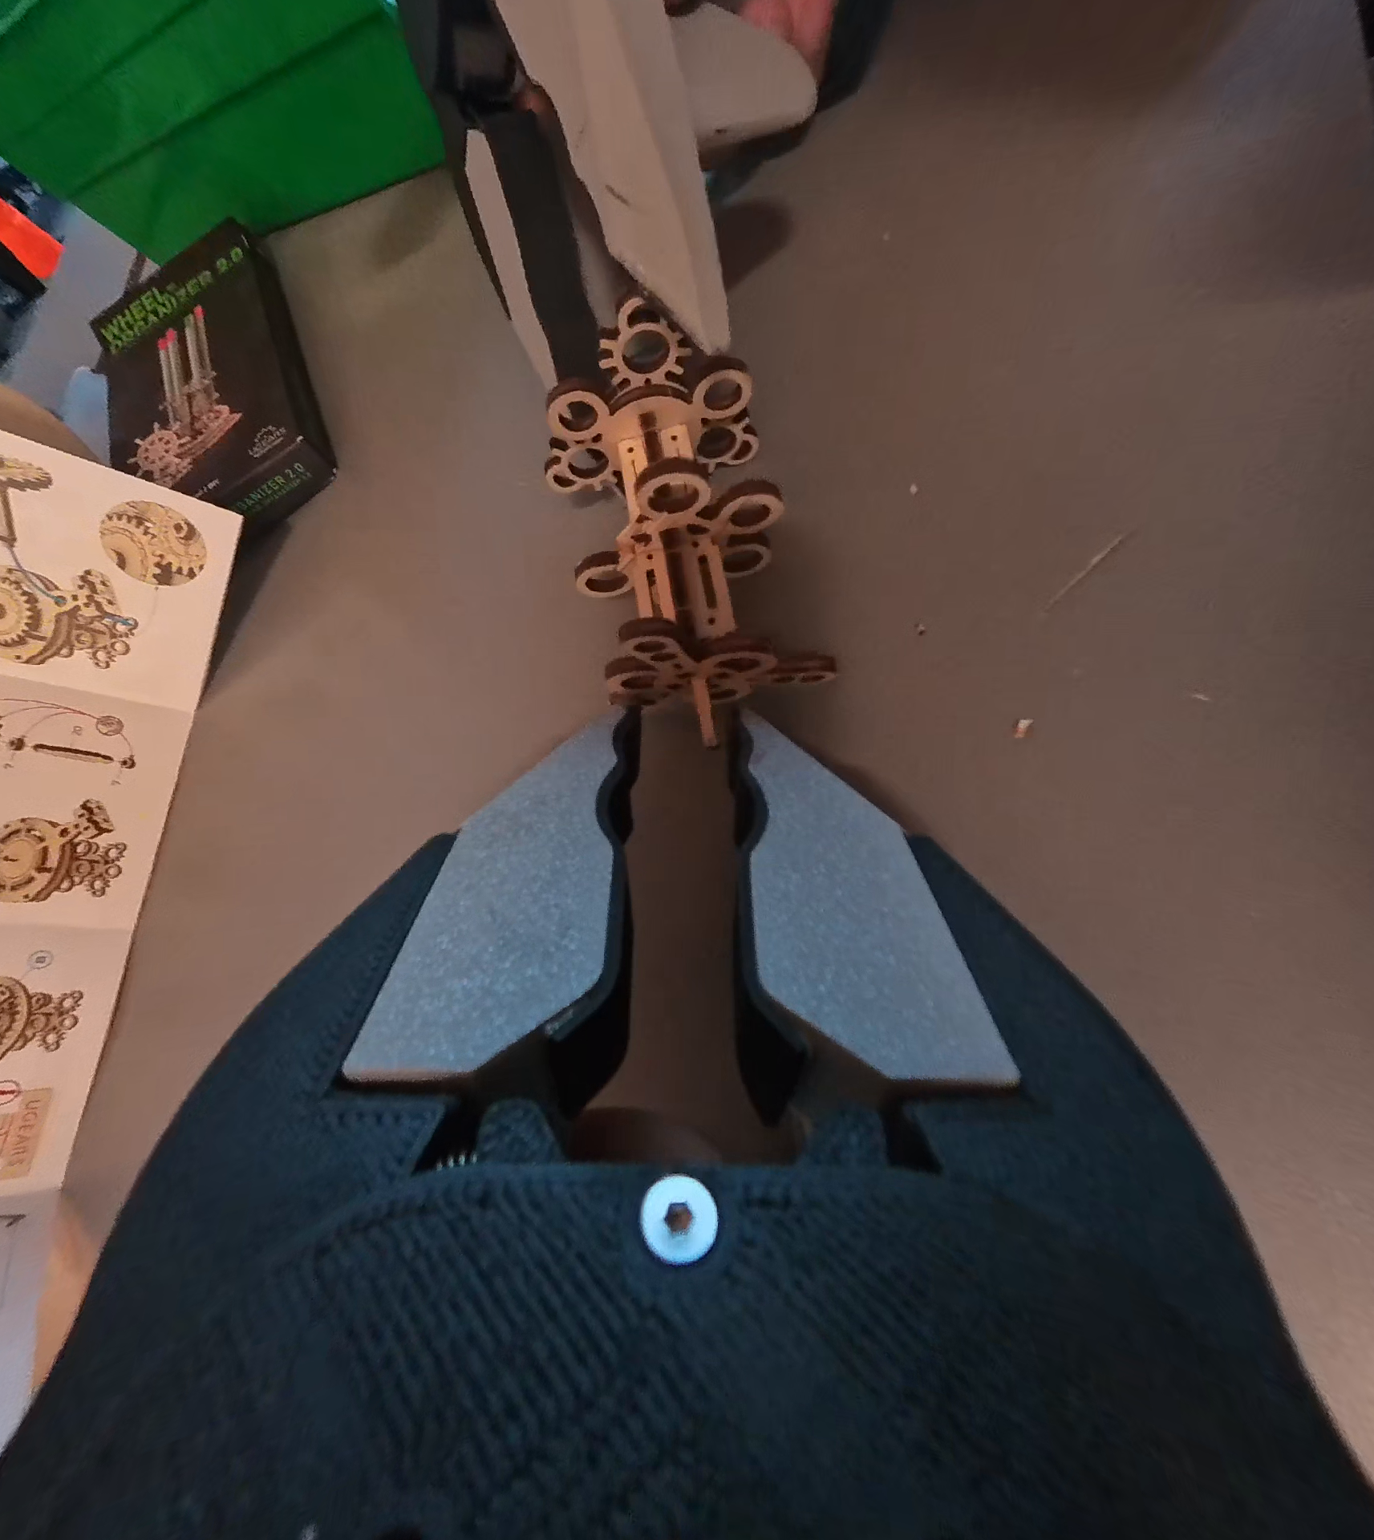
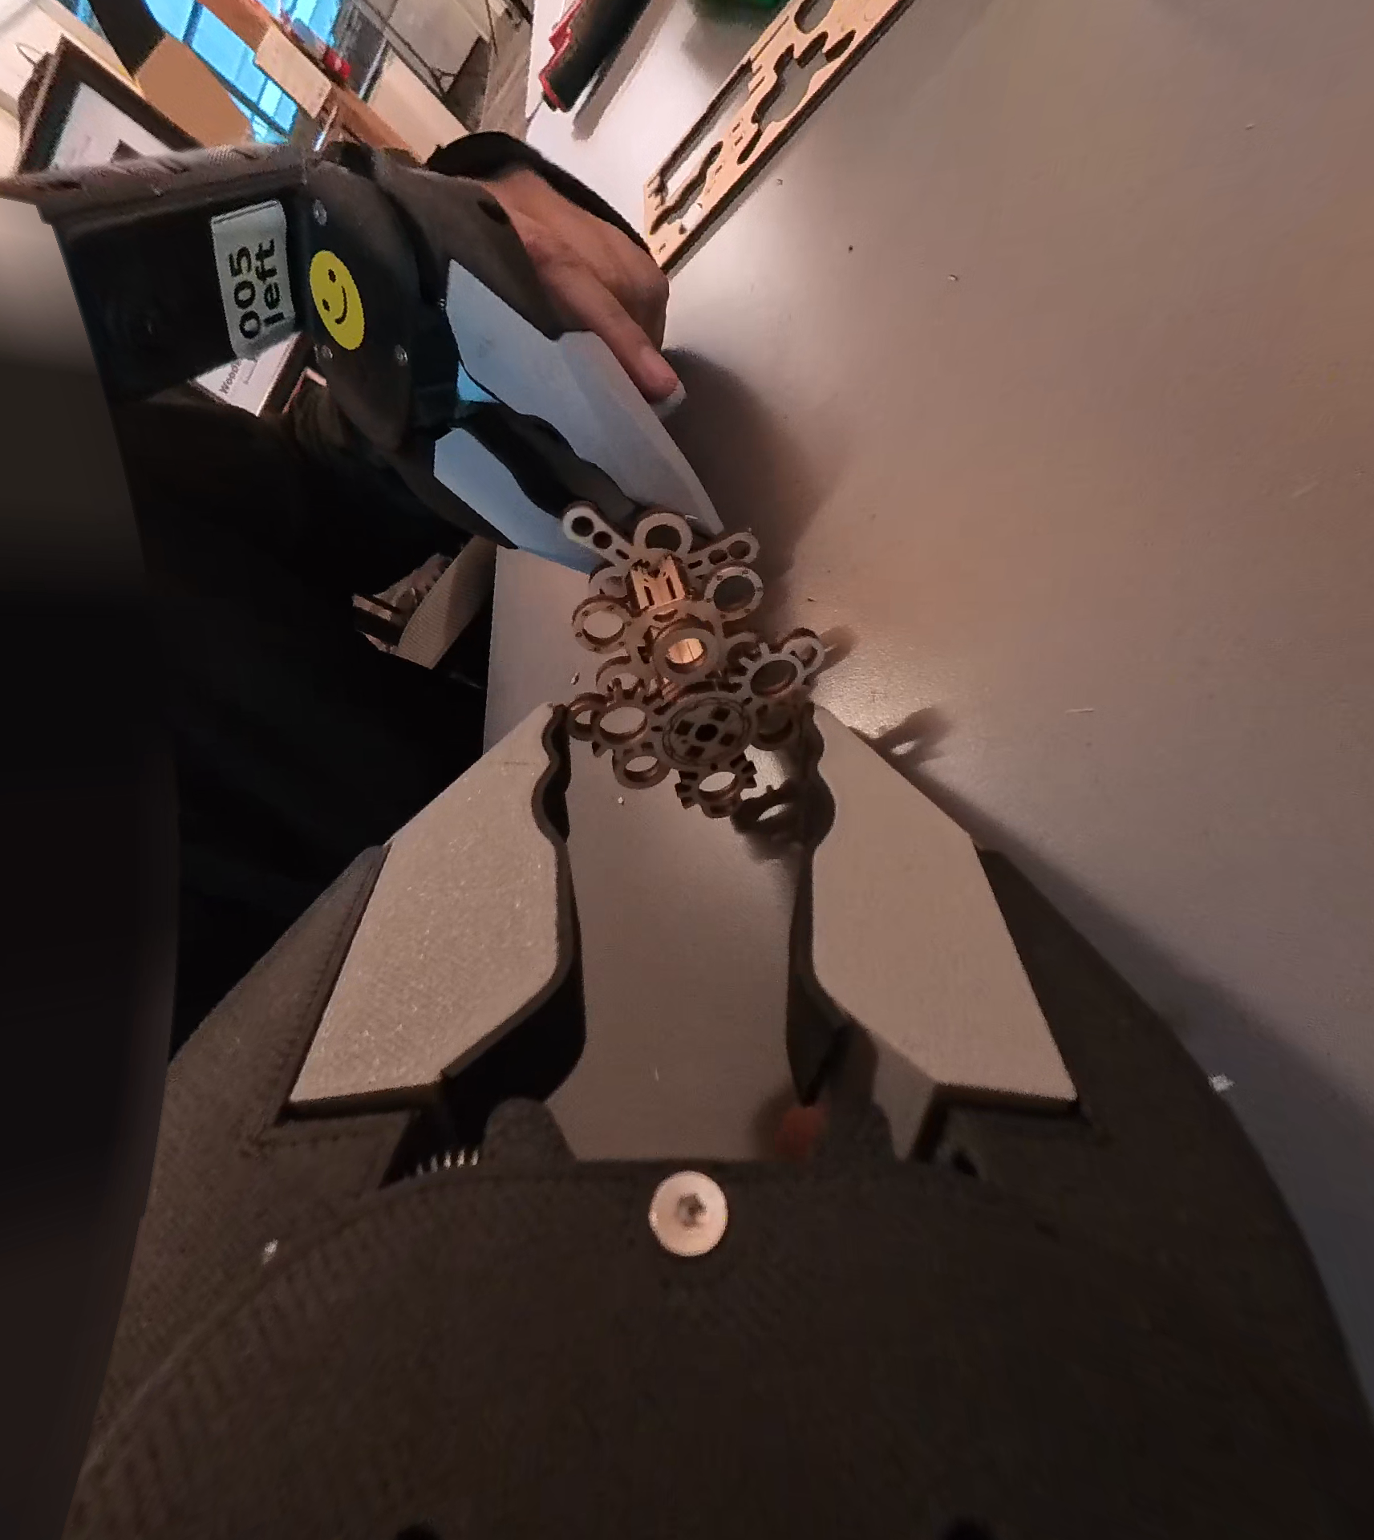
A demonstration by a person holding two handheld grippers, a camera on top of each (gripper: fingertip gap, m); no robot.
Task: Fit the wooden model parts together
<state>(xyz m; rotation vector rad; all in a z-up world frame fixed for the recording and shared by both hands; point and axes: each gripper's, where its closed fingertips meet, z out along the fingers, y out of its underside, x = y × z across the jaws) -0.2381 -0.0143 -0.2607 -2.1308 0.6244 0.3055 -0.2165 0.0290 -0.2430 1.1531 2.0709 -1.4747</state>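
Left tool (image 1: pixel 679 733) pinches the wooden model's (image 1: pixel 679 517) peg at frame centre; right tool (image 2: pixel 687 733) grips its far plate. Judged light, brittle: hold pegs, not the ring lobes.

The wooden model (image 1: pixel 679 533) is pale tan with dark burnt edges and ring cutouts. Both grippers have grey fingers (image 1: pixel 500 908) on ribbed black bodies. The table (image 1: pixel 1083 583) is plain grey; the bin (image 1: pixel 192 108) bright green; the box (image 1: pixel 208 375) black with green print; a yellow smiley sticker (image 2: pixel 337 298).
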